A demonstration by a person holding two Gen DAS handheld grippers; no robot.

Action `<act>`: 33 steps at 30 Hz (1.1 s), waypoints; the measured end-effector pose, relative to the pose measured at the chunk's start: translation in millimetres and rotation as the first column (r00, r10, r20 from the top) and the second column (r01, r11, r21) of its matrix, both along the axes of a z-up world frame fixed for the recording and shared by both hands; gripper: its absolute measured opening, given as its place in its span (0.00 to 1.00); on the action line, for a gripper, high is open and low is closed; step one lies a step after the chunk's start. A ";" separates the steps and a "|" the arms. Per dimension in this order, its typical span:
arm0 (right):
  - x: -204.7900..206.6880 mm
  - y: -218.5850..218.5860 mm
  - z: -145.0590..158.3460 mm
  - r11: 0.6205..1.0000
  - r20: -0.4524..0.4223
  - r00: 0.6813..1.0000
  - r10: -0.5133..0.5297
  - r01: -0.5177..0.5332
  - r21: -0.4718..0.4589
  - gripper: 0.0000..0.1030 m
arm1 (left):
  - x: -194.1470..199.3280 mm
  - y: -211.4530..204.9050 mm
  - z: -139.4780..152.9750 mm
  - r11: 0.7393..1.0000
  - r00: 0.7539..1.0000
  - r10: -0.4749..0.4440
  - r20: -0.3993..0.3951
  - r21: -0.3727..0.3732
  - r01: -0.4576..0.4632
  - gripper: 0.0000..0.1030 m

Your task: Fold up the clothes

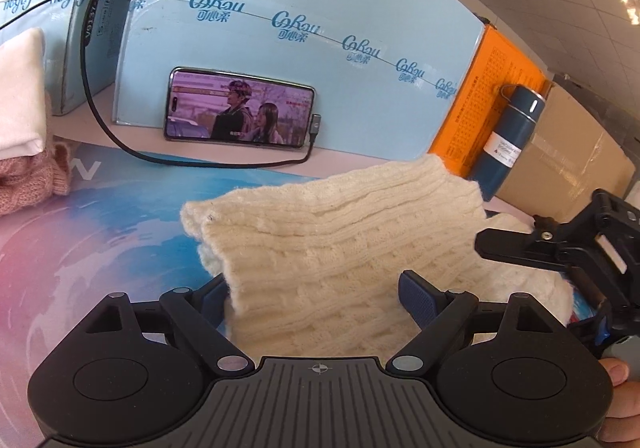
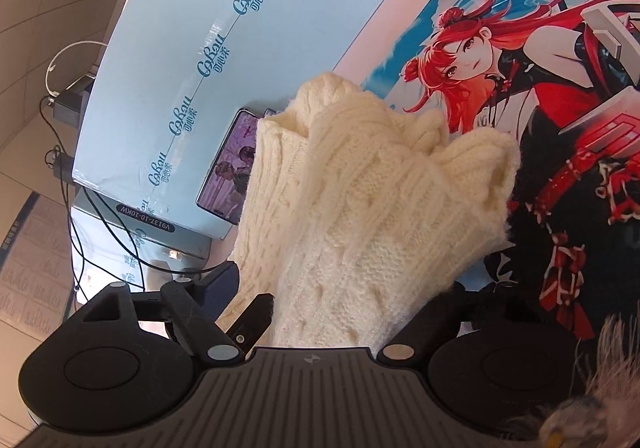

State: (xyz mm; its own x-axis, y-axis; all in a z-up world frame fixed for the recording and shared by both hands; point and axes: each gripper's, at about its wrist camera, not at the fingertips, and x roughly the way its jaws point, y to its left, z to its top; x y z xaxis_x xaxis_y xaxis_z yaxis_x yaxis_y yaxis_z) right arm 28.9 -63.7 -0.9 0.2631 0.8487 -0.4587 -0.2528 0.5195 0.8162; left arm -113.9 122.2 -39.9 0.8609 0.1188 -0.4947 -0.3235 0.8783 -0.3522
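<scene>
1. Biggest thing around is the pale blue carton (image 1: 304, 60) with "Cobou"-style lettering running along it, standing at the back of the desk. An orange box (image 1: 484, 104) sits beside it.
2. Under everything is the desk mat (image 2: 560, 96), printed with a red-haired anime character over blue sky. Loud, but it's the work surface.
3. The cream cable-knit sweater (image 1: 340, 248) is the piece being folded. It's bunched up in thick layers over the mat, right in front of both cameras, and it's held up off the mat on the side seen from the right wrist.
4. Over at the left edge there's a stack: something white folded on top of a pink knit (image 1: 32, 180).
5. Left gripper (image 1: 316, 300): fingers set fairly wide with a fold of the sweater sitting between them. One blue pad (image 1: 418, 300) is bare and the knit doesn't look squeezed, so I'd call it not clamped.
6. Right gripper (image 2: 332, 296): the sweater fills the whole space between the fingers and hides the right one, so honestly can't tell whether it's pinching or not.
7. A dark teal bottle (image 1: 512, 136) leans against the orange box.
8. A phone (image 1: 240, 108) is propped sideways on the carton, playing video, cable plugged in.
</scene>
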 end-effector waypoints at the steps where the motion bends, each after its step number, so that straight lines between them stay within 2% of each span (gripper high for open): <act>1: 0.0 1.9 -2.4 1.000 0.004 1.000 -0.015 0.015 0.001 0.59 | 0.0 -0.2 -0.1 1.000 1.000 -0.018 0.006 -0.007 0.018 0.85; 4: 1.2 3.4 -11.4 0.999 0.005 1.000 -0.025 0.025 0.031 0.40 | -1.4 1.1 -0.4 0.998 0.998 -0.056 0.033 -0.037 0.058 0.85; 8: 7.2 -12.4 -19.5 0.986 -0.068 0.998 0.011 0.000 0.166 0.32 | -6.8 8.3 -2.3 0.991 0.993 -0.075 0.086 -0.108 0.084 0.85; 12: 7.3 -32.5 -14.1 0.956 -0.077 0.996 0.054 -0.030 0.291 0.31 | -11.6 7.3 -0.5 0.982 0.984 -0.107 0.144 -0.137 0.127 0.85; 16: 8.3 -59.5 -8.1 0.934 -0.070 0.995 0.069 -0.040 0.356 0.31 | -12.5 -14.6 7.8 0.977 0.970 -0.157 0.188 -0.111 0.180 0.85; 19: 12.6 -87.9 -3.3 0.916 -0.049 0.997 0.065 -0.040 0.399 0.31 | -5.1 -38.7 16.6 0.974 0.967 -0.159 0.199 -0.131 0.187 0.85; 26: 40.3 -167.4 11.1 0.872 0.046 0.999 -0.027 0.001 0.490 0.31 | 55.1 -104.4 45.3 0.972 0.951 -0.178 0.251 -0.109 0.211 0.85; 33: 80.7 -262.9 3.1 0.837 0.054 0.984 -0.170 0.115 0.534 0.31 | 137.6 -172.9 52.1 0.949 0.935 -0.266 0.237 -0.105 0.297 0.85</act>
